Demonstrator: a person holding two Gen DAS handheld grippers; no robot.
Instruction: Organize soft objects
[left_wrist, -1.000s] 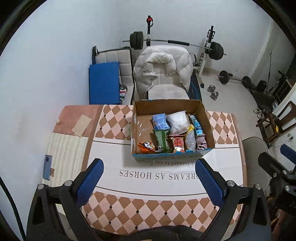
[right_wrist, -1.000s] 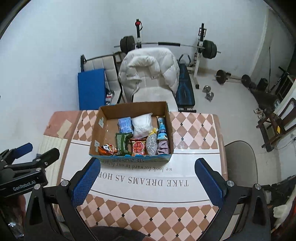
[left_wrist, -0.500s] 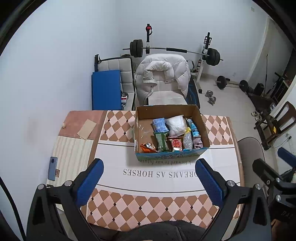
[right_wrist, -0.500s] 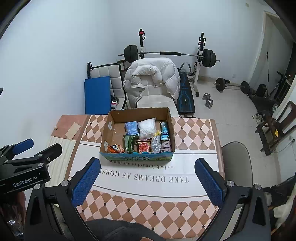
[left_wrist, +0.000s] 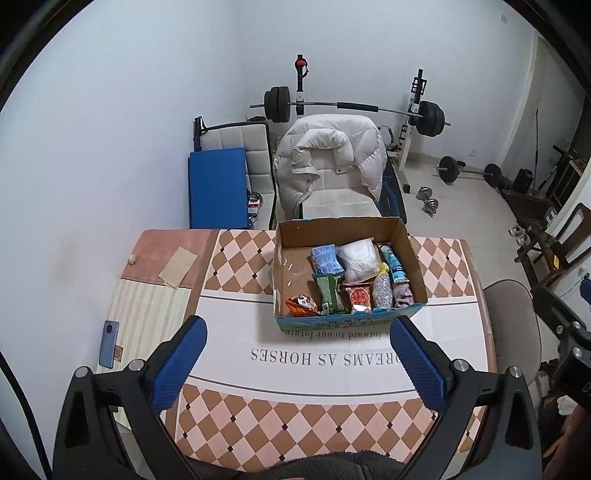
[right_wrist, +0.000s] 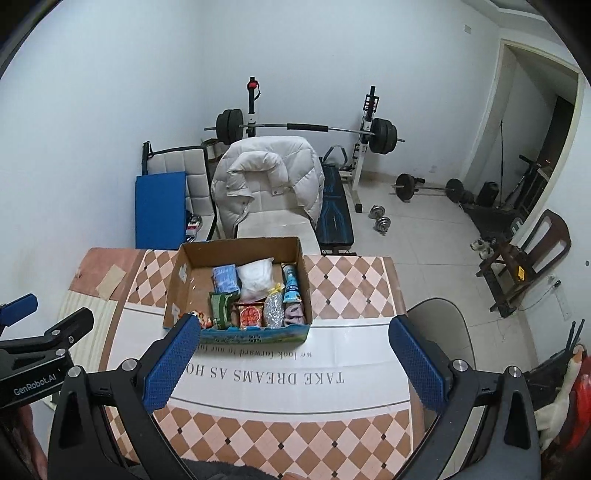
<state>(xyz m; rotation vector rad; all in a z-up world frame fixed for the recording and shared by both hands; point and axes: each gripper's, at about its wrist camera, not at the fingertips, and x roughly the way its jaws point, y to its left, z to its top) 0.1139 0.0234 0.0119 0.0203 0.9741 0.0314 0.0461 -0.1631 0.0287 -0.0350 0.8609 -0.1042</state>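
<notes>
Sitting on the far half of the table, the cardboard box holds the soft objects: a blue packet, a white bag, a green packet, a red packet, an orange packet, a silvery bag, a blue tube and a pinkish cloth. All are packed toward the right and near side; the box's left portion is bare cardboard.

Change since one second ago: both cameras have pulled back and risen, so the box now appears smaller and farther from the fingertips. The contents have not shifted. Judgement: both tools are retreating from a filled box, so the packing appears to be at or near its end.

Left gripper: jaws spread wide, holding nothing, above the near table. Right gripper: jaws likewise spread wide and empty.

View differences: the left wrist view alone shows a blue phone near the table's left edge. The right wrist view alone shows the open doorway at far right. Both views show the white jacket on the chair beyond the box.
</notes>
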